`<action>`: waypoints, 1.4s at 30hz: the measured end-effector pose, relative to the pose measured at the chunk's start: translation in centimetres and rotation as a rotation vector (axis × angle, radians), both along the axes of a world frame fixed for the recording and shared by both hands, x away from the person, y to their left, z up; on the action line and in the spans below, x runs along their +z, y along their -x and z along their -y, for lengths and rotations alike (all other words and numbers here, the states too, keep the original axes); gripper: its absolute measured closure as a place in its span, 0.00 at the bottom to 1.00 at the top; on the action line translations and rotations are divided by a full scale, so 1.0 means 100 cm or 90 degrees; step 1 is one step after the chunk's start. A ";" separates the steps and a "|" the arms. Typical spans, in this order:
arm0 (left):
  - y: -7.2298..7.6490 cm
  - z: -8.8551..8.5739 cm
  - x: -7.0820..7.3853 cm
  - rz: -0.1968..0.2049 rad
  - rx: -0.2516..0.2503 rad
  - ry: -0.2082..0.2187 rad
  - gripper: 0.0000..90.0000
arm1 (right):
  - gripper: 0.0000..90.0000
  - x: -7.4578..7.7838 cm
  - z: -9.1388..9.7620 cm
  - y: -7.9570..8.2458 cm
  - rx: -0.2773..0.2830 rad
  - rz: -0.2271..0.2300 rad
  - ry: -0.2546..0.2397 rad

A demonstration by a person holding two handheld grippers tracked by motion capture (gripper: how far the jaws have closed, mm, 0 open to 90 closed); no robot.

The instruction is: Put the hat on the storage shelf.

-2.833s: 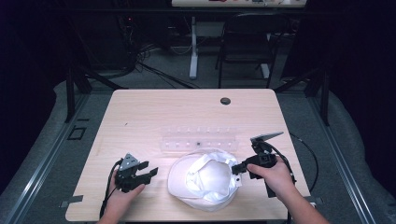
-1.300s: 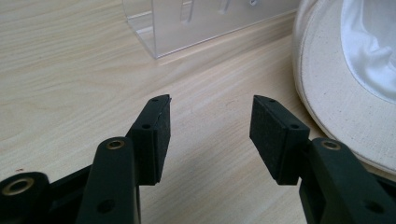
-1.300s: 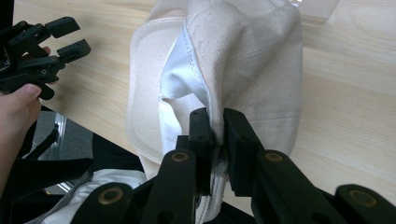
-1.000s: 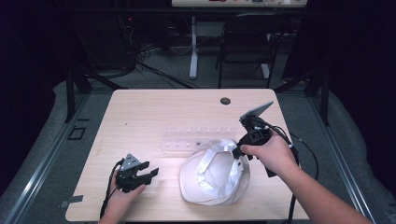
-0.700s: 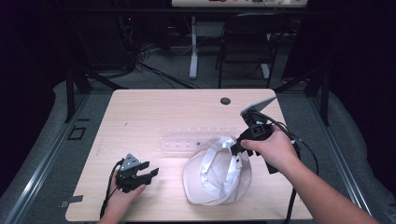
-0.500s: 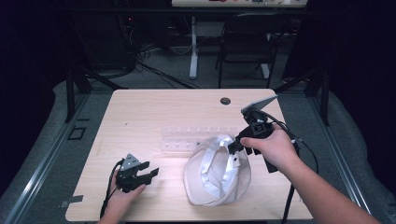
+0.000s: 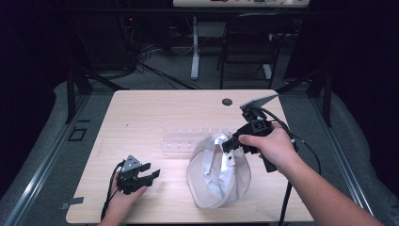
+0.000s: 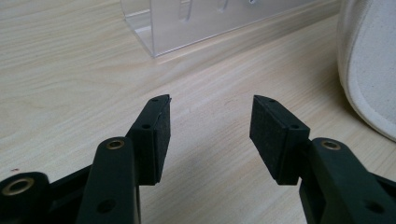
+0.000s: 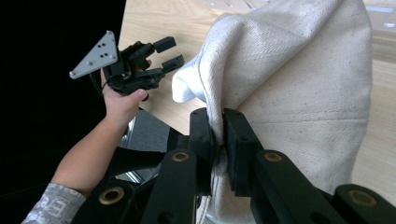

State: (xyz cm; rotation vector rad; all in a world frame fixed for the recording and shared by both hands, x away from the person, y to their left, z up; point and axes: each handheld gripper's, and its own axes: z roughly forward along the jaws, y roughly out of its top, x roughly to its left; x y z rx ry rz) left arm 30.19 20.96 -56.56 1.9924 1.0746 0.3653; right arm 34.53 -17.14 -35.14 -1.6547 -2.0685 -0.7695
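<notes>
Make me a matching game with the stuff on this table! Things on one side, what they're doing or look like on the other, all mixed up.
Things:
1. left gripper
2. right gripper
3. white cloth cap
4. clear plastic rack

States:
A. see-through, lying on the table behind the cap
B. open, holding nothing, low over the wood
C. edge pulled up off the table
D. shut, pinching fabric

Pairs: 1-B, 2-D, 3-C, 4-A
</notes>
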 end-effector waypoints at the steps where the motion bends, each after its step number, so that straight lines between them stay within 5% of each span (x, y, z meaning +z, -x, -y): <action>1: 0.000 0.000 0.000 -0.002 -0.001 0.003 0.54 | 0.92 0.001 0.000 0.000 -0.002 0.002 -0.004; 18: 0.001 0.003 -0.001 -0.001 -0.004 0.003 0.54 | 0.92 0.018 0.017 -0.001 -0.019 0.033 -0.081; 27: 0.002 0.004 0.001 0.003 -0.010 0.002 0.54 | 0.92 0.026 0.017 -0.007 -0.035 0.056 -0.154; 42: 0.003 0.006 0.001 0.006 -0.014 -0.002 0.54 | 0.92 0.030 0.008 -0.021 -0.060 0.069 -0.199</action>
